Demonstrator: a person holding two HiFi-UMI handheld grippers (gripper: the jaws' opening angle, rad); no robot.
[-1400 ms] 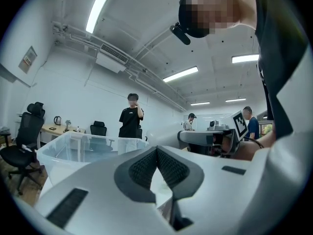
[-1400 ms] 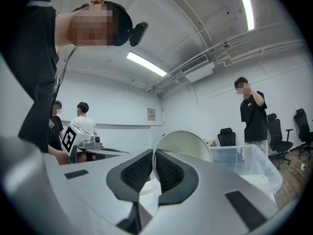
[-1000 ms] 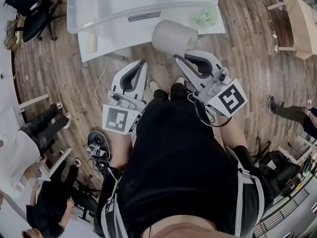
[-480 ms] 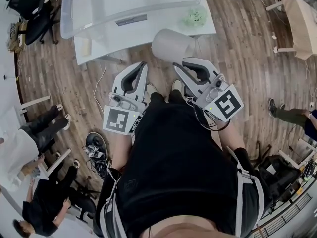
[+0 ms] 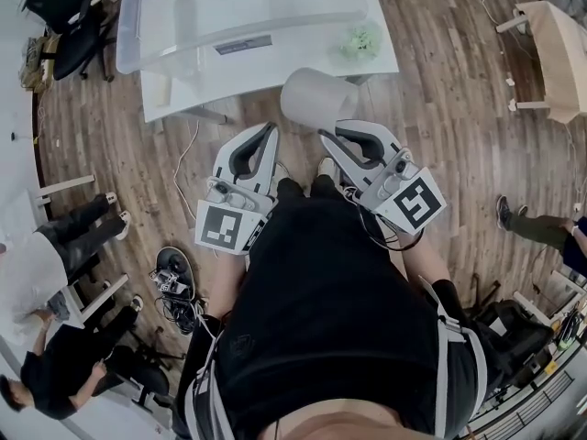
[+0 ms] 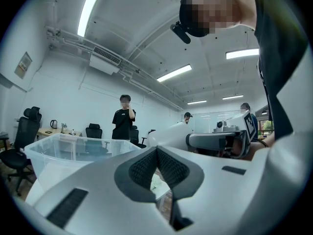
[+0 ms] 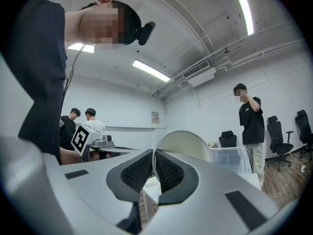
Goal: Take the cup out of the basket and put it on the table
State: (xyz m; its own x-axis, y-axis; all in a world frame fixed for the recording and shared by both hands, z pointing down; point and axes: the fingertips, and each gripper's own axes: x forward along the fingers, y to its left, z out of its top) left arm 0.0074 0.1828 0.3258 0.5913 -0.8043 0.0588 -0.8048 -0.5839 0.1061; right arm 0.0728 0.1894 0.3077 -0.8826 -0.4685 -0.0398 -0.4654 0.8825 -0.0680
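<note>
A person in black held a two-jaw tool in each hand, close to the body and above a wooden floor (image 5: 440, 108). The right tool (image 5: 323, 136) was closed on the white cup (image 5: 316, 99). In the right gripper view the right tool (image 7: 153, 155) had its ribbed pads pinching the thin rim wall, and the cup (image 7: 188, 146) opened its round mouth just past the jaws at 1 o'clock. From the head view the cup sat at 12 o'clock from that tool's tips. It was tipped on its side in the air, clear of the basket, at the near edge of the white bench (image 5: 381, 58). The basket (image 5: 183, 49), a clear plastic bin, stood on the bench at 11 o'clock from the cup and well apart from it. A small green object (image 5: 359, 39) lay on the bench at 1 o'clock from the cup. The left tool (image 5: 272, 126) pointed toward the bench at 9 o'clock from the cup, near but not touching it. In the left gripper view the left tool (image 6: 156, 153) had its pads pressed together at the tips with nothing between them, and the basket (image 6: 63, 148) showed at 9 o'clock. A bystander (image 6: 124, 119) in a dark shirt stood behind the bin.
</note>
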